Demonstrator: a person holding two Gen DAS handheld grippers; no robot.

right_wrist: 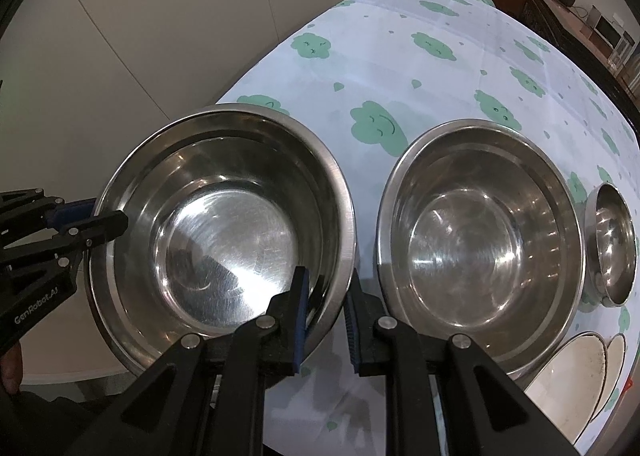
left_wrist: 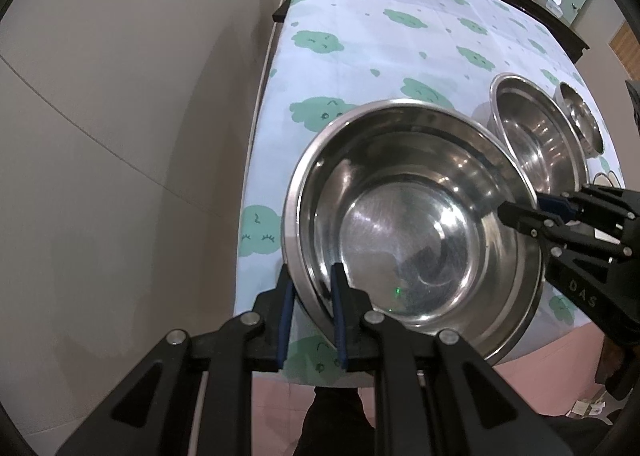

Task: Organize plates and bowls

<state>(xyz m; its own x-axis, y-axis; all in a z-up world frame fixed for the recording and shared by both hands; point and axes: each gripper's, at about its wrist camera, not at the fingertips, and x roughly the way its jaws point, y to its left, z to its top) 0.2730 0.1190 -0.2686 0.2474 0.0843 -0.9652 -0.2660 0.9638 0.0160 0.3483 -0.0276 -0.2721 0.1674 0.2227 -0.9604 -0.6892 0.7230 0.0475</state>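
Two grippers pinch opposite rims of the large steel bowl [right_wrist: 224, 223], which sits at the near left corner of the cloud-print tablecloth [right_wrist: 440, 67]: the left gripper [right_wrist: 100, 221], marked "GenRobot.AI", is closed on its left rim, and the right gripper [right_wrist: 326, 316], lettered "DAS" in the left wrist view, is clamped on its right rim. Just right stands a second steel bowl [right_wrist: 476, 240], then a small steel bowl [right_wrist: 612, 244] and white plates [right_wrist: 576, 372] at the near edge.
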